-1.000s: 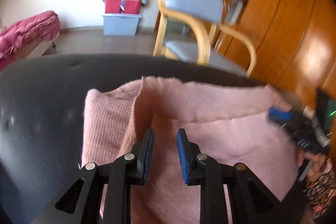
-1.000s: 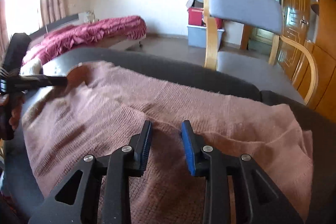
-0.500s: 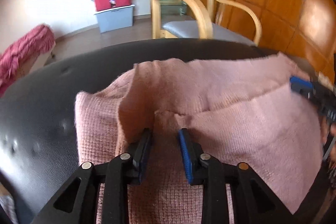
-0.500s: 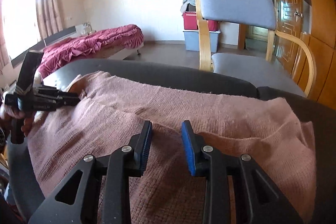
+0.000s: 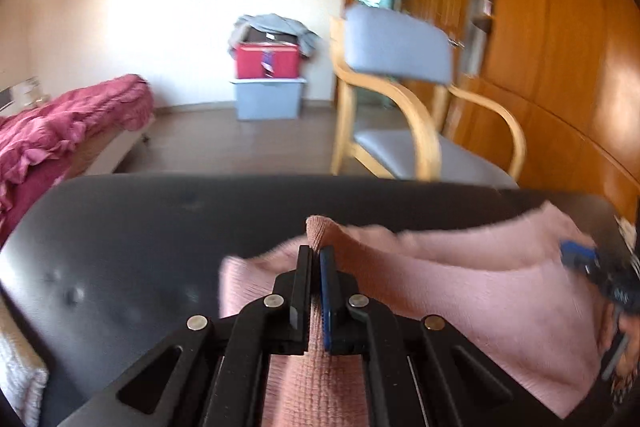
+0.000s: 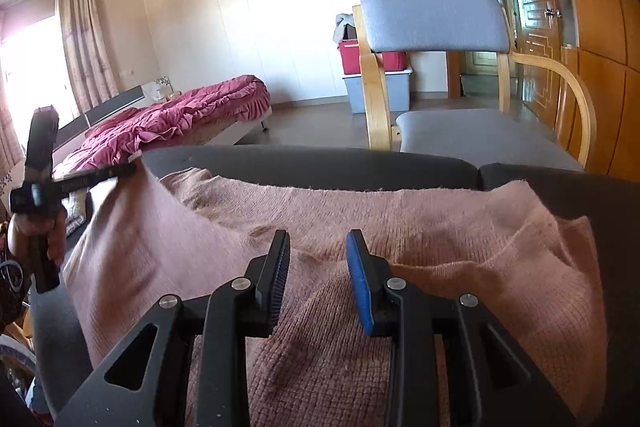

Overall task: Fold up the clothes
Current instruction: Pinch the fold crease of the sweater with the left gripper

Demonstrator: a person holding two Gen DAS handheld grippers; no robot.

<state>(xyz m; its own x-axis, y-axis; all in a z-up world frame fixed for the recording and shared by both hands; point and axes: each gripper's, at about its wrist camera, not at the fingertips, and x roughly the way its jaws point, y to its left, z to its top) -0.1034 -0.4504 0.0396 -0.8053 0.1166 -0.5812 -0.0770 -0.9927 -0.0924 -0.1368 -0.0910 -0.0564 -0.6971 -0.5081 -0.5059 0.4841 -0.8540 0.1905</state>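
Left claw pinches the pink knit sweater's edge, raised to start the fold — right claw hovers spread above it, ready to grab.

No text, label, brand or number can be read anywhere in either view.

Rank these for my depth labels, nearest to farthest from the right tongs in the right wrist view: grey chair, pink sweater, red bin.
1. pink sweater, directly under the right tongs.
2. grey chair, beyond the dark surface, to the right.
3. red bin, by the far wall, behind the chair.
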